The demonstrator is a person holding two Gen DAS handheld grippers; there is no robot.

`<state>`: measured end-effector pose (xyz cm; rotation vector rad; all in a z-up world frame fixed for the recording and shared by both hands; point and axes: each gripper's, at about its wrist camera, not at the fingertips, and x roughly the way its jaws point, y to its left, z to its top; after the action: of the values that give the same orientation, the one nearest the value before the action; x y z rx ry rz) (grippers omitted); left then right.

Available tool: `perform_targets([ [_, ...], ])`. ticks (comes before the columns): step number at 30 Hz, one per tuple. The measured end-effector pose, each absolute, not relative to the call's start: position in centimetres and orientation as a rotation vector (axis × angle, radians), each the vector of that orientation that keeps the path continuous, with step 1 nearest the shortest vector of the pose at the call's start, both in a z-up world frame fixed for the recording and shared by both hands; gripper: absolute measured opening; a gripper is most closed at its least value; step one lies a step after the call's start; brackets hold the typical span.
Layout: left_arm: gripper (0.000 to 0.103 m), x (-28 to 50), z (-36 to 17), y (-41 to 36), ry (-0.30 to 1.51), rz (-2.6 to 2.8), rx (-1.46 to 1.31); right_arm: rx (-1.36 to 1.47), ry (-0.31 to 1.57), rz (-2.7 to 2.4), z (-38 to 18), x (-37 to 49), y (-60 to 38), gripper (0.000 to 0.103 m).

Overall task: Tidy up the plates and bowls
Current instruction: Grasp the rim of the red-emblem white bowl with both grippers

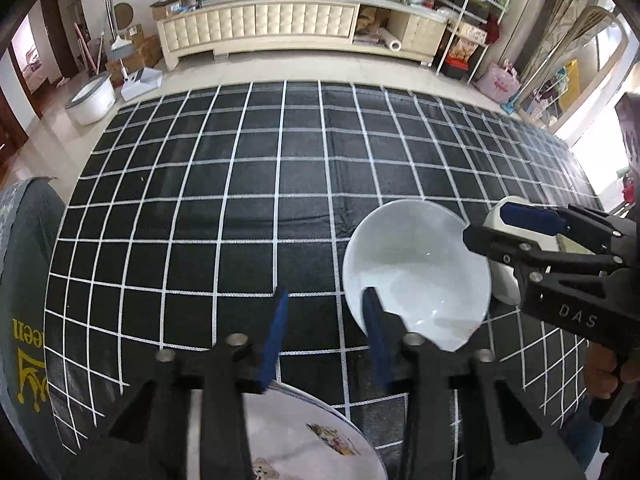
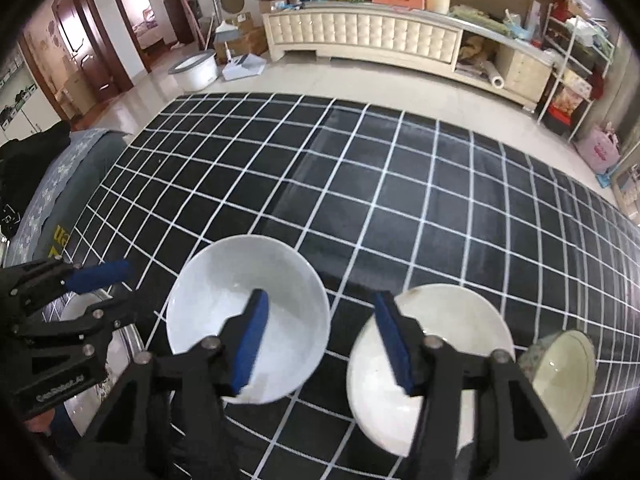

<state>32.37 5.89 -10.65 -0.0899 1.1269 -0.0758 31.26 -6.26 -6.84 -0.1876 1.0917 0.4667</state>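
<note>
A white bowl (image 1: 416,268) (image 2: 256,308) sits on the black checked cloth. A cream bowl (image 2: 444,352) lies to its right, partly hidden behind the right gripper in the left wrist view (image 1: 506,280). A small patterned bowl (image 2: 564,372) lies tilted at the far right. A cartoon-printed plate (image 1: 312,440) lies under my left gripper (image 1: 326,336), which is open and empty just left of the white bowl. My right gripper (image 2: 320,336) is open and empty above the gap between the two bowls; it also shows in the left wrist view (image 1: 516,228).
The checked cloth (image 1: 240,200) covers the table far ahead. A grey cushioned seat (image 1: 24,300) stands at the left edge. Beyond the table are a white cabinet (image 1: 280,28), a white tub (image 1: 90,98) on the floor and shelves (image 1: 468,28).
</note>
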Motion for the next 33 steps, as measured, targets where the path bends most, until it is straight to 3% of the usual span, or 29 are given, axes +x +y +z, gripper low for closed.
perform_targets([
  [2, 0.029, 32.7, -11.3, 5.8, 1.147, -0.079, -0.102, -0.200, 1.114, 0.470, -7.5, 31.5, -5.9, 0.053],
  [7, 0.025, 32.9, -12.1, 5.3, 1.169, -0.097, -0.104, -0.185, 1.155, 0.476, -8.7, 31.6, -5.9, 0.030],
  [14, 0.011, 33.0, -12.7, 3.6, 1.200, -0.120, -0.076, -0.212, 1.153, 0.448, -9.2, 31.4, -5.9, 0.011],
  [33, 0.010, 29.6, -8.8, 2.8, 1.155, -0.126, -0.033, -0.124, 1.097, 0.443, -5.6, 28.7, -7.2, 0.008],
])
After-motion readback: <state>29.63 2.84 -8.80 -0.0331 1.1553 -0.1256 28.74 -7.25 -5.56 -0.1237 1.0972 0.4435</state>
